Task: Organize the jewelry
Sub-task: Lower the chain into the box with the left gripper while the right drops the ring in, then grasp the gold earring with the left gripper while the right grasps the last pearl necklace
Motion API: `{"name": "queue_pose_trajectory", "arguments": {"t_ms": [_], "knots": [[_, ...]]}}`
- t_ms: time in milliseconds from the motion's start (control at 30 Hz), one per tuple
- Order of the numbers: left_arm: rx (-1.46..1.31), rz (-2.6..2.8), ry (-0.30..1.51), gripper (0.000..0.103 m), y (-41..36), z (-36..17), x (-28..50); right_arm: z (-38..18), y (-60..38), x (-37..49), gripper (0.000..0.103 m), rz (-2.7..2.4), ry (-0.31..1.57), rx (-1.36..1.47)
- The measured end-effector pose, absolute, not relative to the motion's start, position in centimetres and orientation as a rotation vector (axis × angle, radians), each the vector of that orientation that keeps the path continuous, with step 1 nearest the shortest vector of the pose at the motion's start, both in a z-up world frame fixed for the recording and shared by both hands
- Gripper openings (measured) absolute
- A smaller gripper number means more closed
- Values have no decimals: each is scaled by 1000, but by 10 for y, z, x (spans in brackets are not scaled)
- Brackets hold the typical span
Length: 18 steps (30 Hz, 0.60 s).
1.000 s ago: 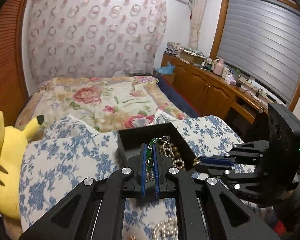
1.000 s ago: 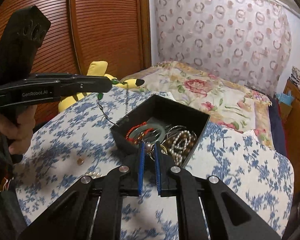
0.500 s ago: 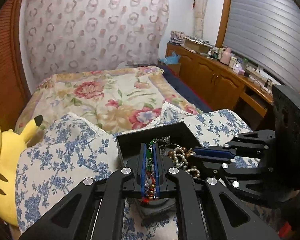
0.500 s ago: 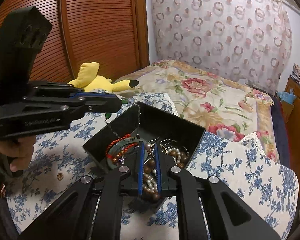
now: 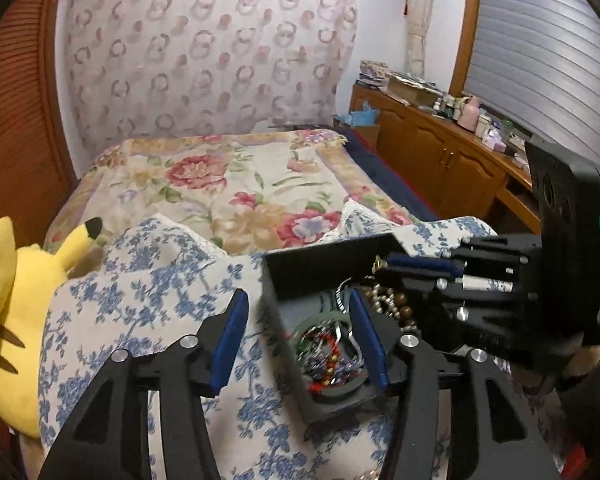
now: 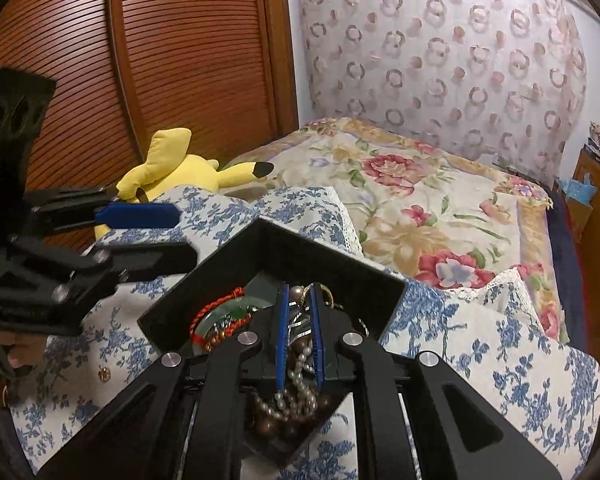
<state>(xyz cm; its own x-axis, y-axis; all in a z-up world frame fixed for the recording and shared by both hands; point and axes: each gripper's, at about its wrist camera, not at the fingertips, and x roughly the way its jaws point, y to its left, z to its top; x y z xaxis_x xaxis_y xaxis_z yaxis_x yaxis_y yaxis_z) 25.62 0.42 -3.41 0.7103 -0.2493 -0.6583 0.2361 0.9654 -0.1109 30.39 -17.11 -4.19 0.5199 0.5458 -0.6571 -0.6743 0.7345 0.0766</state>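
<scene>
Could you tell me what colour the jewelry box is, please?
The jewelry box is plain black, clearest in the right wrist view.

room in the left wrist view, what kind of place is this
Most likely a home bedroom: a bed with a floral cover, a yellow plush toy beside it, and a wooden cabinet cluttered with small items under a shuttered window.

Definitely somebody's bedroom at home. There's a bed with a floral quilt (image 5: 236, 196), a yellow plush toy (image 6: 180, 168) by the blue-flowered pillows (image 5: 148, 280), a ring-patterned curtain (image 6: 440, 60) across the far wall, slatted wooden wardrobe doors (image 6: 160, 60), and a wooden sideboard (image 5: 440, 160) cluttered with bottles under a window blind (image 5: 540, 48).
</scene>
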Motion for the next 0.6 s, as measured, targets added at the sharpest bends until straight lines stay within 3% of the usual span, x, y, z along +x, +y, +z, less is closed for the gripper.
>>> {"name": "queue_pose_trajectory", "arguments": {"t_ms": [133, 600], "knots": [[-27, -245, 751, 51, 19, -38, 246, -40, -168, 303, 39, 734, 703, -204], [-37, -196, 847, 51, 59, -64, 180, -44, -164, 234, 39, 793, 748, -194]]}}
